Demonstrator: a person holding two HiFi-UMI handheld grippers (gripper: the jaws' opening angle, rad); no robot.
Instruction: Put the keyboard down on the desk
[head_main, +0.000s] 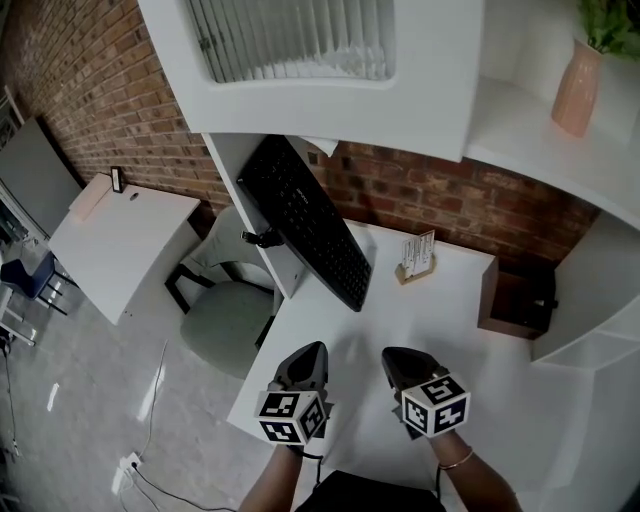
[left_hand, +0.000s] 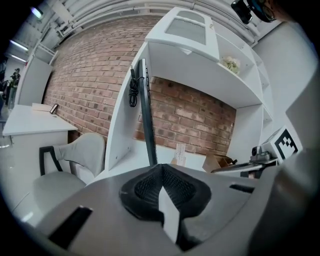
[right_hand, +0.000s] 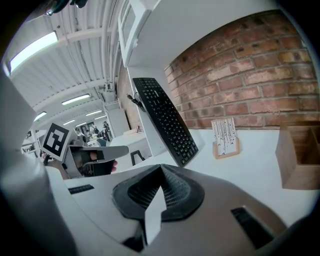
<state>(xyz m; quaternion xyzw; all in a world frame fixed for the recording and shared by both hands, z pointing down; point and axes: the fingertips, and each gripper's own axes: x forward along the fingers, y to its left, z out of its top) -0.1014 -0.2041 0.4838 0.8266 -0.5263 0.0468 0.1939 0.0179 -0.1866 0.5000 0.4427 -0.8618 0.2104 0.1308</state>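
A black keyboard (head_main: 305, 220) stands on its edge on the white desk (head_main: 450, 330) and leans against the white side panel of the shelf unit. In the left gripper view the keyboard (left_hand: 146, 120) shows edge-on, with a coiled black cable (left_hand: 132, 90) hanging beside it. The right gripper view shows the keyboard's (right_hand: 165, 120) keys. My left gripper (head_main: 310, 352) hovers over the desk's near edge, short of the keyboard, its jaws shut with nothing between them (left_hand: 159, 169). My right gripper (head_main: 400, 356) is beside it, also shut and empty (right_hand: 161, 169).
A small wooden holder with white cards (head_main: 416, 258) stands on the desk right of the keyboard. A brown wooden box (head_main: 515, 300) sits at the desk's far right. A grey chair (head_main: 225, 310) is left of the desk, and a white side table (head_main: 120, 235) further left. A pink vase (head_main: 578, 88) is on the upper shelf.
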